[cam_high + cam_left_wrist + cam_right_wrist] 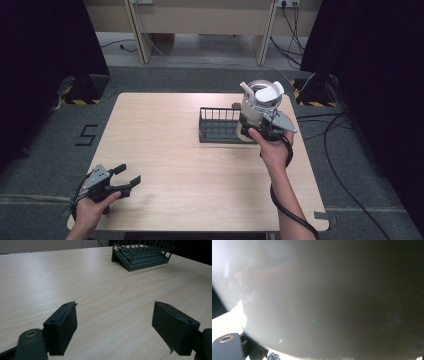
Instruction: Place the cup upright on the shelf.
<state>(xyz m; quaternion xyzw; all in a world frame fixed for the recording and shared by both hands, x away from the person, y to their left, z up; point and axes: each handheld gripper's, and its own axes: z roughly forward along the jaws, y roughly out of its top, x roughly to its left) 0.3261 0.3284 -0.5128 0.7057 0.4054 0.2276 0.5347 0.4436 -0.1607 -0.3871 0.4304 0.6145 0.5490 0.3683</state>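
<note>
worktop: pale wood-grain rectangular worktop [190, 175], seen from above, with a person's forearms coming in from the near edge.
held thing: a tall cream-white cylindrical jug with a clear round rim [259, 105], lifted at the far right of the worktop, just beside the right end of the rack and partly in front of it.
jug contents: a flat white rounded piece lies across the open mouth [268, 92]; what lies deeper inside cannot be told.
jug axis: long axis near upright, mouth up, leaning a little; a short white spout or handle [245, 88] juts from the rim toward the far left.
right tongs: right tongs [257, 129] clenched on the jug's lower body; in the right gripper view the jug's pale wall [319, 297] sits pressed close to the lens.
rack: dark green wire dish rack with a sloped tray base [140, 255], on the far middle-right of the worktop; nothing shows in the part of it that can be seen.
left tongs: left tongs [127, 177] low at the near left corner, released, jaws wide apart with bare wood between them, pointing toward the rack, well apart from it.
</note>
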